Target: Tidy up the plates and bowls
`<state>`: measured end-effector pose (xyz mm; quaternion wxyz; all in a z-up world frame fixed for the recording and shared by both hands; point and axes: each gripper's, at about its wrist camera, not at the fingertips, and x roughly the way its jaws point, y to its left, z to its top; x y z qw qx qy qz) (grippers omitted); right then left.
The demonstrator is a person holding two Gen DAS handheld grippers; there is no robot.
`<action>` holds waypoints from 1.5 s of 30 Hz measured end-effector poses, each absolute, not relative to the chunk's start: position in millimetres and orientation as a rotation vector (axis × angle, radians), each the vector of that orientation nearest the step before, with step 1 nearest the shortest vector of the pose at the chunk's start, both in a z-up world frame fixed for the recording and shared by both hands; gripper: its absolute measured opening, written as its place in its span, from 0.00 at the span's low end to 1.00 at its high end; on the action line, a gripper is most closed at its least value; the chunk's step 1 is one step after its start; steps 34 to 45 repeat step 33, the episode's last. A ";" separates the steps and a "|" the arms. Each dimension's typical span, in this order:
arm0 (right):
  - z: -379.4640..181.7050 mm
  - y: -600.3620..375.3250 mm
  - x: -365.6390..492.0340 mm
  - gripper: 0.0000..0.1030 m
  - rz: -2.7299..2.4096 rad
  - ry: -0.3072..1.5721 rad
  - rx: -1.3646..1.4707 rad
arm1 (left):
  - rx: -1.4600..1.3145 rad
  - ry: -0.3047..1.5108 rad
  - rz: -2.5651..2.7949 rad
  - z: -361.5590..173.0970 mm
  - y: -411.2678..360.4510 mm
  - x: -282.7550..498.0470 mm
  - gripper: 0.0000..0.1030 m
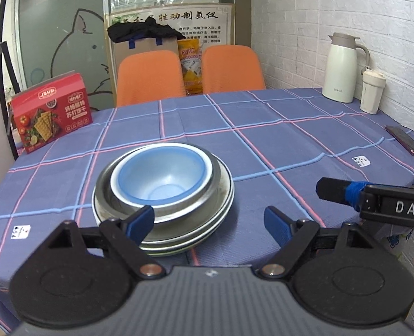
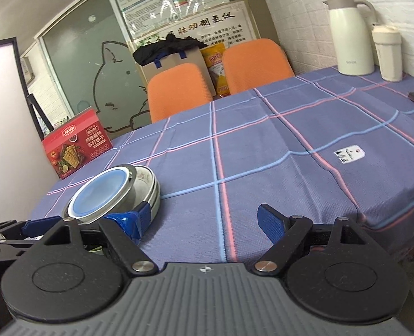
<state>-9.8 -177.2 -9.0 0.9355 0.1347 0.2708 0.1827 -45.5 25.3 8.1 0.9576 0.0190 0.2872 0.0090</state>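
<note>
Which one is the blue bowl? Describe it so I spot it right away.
On the blue plaid tablecloth, near the front edge, sits one stack of round metal dishes just ahead of the open left gripper. The light blue plastic bowl nests on top, inside a steel bowl; it is the only coloured piece among silver ones.

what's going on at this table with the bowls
A person holds a gripper in each hand over a checked tablecloth. The dishes are already nested: a blue bowl inside a steel bowl, on stacked plates. The left gripper and the right gripper are both open, holding nothing.
</note>
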 end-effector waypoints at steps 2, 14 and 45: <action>-10.4 -178.2 -6.3 0.68 0.372 0.567 0.280 | 0.039 0.589 0.020 8.0 24.0 -42.4 0.82; -5.3 -167.2 13.2 0.68 0.351 0.621 0.189 | 0.011 0.612 0.033 14.7 26.6 -19.3 0.82; -6.9 -151.6 14.6 0.68 0.344 0.663 0.099 | -0.091 0.557 0.027 23.9 49.1 -21.1 0.82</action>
